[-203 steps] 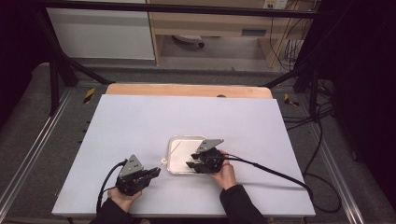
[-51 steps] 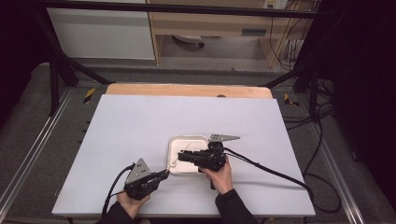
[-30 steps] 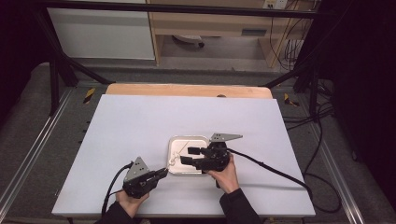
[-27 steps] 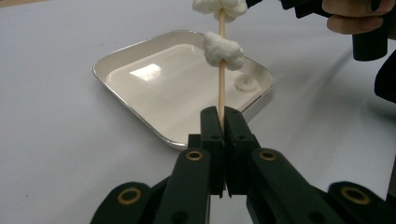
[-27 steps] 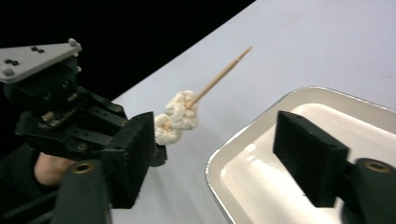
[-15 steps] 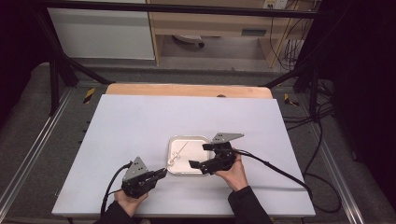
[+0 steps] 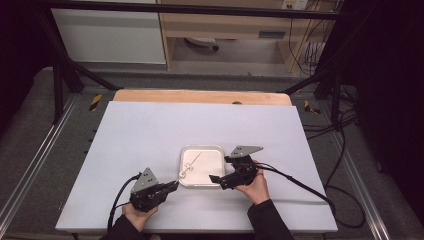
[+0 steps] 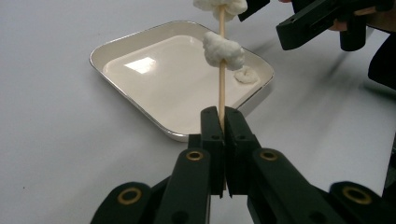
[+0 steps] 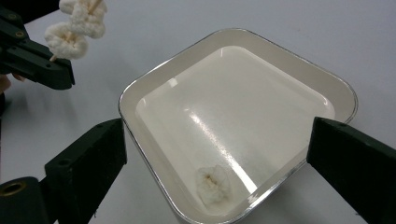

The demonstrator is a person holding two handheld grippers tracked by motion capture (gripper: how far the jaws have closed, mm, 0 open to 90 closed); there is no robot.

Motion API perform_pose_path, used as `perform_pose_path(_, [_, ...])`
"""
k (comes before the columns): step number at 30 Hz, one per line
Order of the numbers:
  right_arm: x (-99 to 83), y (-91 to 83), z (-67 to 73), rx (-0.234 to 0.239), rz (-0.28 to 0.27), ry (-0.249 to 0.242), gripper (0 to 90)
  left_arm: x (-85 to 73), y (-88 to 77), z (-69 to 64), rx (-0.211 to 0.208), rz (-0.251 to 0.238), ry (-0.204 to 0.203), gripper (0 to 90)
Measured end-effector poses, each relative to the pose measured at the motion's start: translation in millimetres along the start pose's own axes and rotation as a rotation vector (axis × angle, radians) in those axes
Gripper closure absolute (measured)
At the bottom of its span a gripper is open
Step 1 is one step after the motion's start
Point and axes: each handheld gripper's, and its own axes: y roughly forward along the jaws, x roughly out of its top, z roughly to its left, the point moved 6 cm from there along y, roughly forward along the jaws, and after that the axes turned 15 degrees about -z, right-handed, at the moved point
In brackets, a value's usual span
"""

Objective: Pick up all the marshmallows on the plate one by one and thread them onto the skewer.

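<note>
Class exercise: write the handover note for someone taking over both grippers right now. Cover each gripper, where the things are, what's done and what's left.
Left gripper: shut on the wooden skewer, held over the tray.
Right gripper: jaws have just been opening, nothing between them, over the tray.
Done: one white piece lies loose in the tray.
Left: white pieces on the skewer are probably to be pulled off next.

My left gripper [image 7: 172, 185] holds a thin skewer [image 7: 191, 164] slanting over the white tray [image 7: 202, 182]. My right gripper [image 7: 219, 169], jaws just opened wide and empty, sits at the tray's right edge on the white table [image 7: 150, 130].
</note>
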Motion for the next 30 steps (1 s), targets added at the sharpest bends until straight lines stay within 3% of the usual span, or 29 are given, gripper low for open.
perform_pose_path(6, [-10.8, 4.8, 1.3, 0.02, 0.054, -0.053, 17.3, -0.5, 0.5, -0.2, -0.005, 0.005, 0.002, 88.0])
perform_pose_path(14, [-17.8, 7.5, 0.3, 0.014, 0.086, -0.103, 40.0, -0.8, 0.6, -0.2, -0.006, 0.008, 0.0, 88.0])
perform_pose_path(22, [-25.4, 11.1, -0.2, 0.015, 0.123, -0.147, 52.1, -1.1, 0.8, -0.2, -0.007, 0.009, 0.0, 88.0])
perform_pose_path(30, [-27.7, 11.8, 0.8, 0.02, 0.139, -0.183, 58.1, -1.5, 1.4, -0.7, -0.007, 0.011, 0.002, 88.0])
